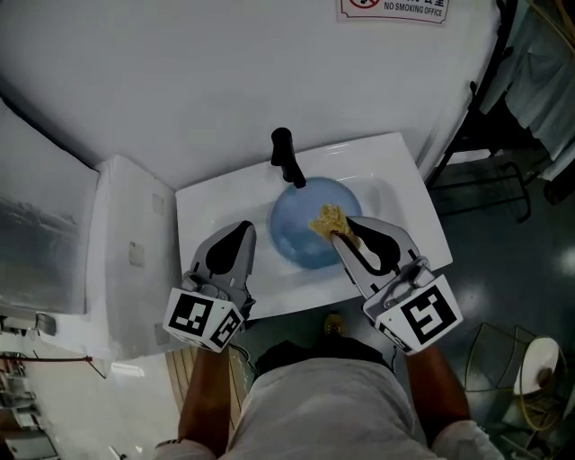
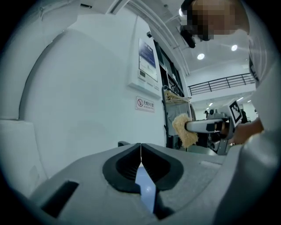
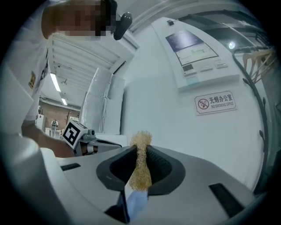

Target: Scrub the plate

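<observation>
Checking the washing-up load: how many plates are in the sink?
1. The round blue plate lies in the white sink, just below the black tap; a second plate directly beneath it would be hidden.

Office-type building, wash corner: white sink (image 1: 202,225), black faucet (image 1: 286,154), no-smoking-office sign (image 1: 393,9) on wall (image 1: 180,81), mezzanine railing (image 2: 224,83) beyond.

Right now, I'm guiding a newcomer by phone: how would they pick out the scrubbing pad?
Find the white rectangular sink; a round blue plate lies in its basin below the black tap. Over the plate's right side, the right gripper pinches a tan fibrous scrubbing pad, the only fuzzy, straw-coloured thing there.
</observation>
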A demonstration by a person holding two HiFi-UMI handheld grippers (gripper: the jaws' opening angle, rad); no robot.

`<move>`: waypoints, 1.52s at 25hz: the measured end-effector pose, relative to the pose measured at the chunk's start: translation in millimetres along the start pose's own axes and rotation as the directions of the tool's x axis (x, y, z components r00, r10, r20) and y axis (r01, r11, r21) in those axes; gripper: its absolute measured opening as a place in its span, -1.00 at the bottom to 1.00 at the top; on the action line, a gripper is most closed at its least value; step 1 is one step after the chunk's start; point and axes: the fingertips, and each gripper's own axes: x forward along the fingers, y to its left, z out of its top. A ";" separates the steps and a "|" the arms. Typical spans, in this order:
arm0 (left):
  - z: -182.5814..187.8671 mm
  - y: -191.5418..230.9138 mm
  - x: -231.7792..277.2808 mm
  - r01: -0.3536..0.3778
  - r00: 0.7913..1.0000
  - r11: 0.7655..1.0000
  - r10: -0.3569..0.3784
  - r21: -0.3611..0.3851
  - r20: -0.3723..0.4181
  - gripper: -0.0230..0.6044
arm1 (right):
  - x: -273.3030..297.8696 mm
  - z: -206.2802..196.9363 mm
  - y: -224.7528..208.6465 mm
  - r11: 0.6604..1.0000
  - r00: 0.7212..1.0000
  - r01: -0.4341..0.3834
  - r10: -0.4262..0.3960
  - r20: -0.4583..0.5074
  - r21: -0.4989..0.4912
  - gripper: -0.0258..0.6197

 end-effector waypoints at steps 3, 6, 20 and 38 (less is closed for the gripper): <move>-16.1 6.0 11.7 -0.024 0.999 1.000 0.024 -0.007 -0.042 -0.87 | 11.7 -12.2 -6.0 0.999 0.999 -0.026 0.024 -0.044 -0.027 -0.73; -33.6 13.6 22.9 -0.034 0.996 0.999 0.033 -0.015 -0.089 -0.87 | 23.6 -24.8 -10.2 0.999 0.995 -0.040 0.037 -0.094 -0.029 -0.73; -115.5 48.3 62.6 -0.026 0.948 0.997 0.002 -0.072 -0.317 -0.86 | 83.4 -75.1 -16.1 0.991 0.969 -0.069 0.039 -0.242 -0.115 -0.73; -219.0 56.9 95.2 0.020 0.814 0.990 -0.095 -0.137 -0.572 -0.41 | 141.4 -168.7 -18.3 0.976 0.889 -0.116 0.018 -0.457 -0.186 -0.73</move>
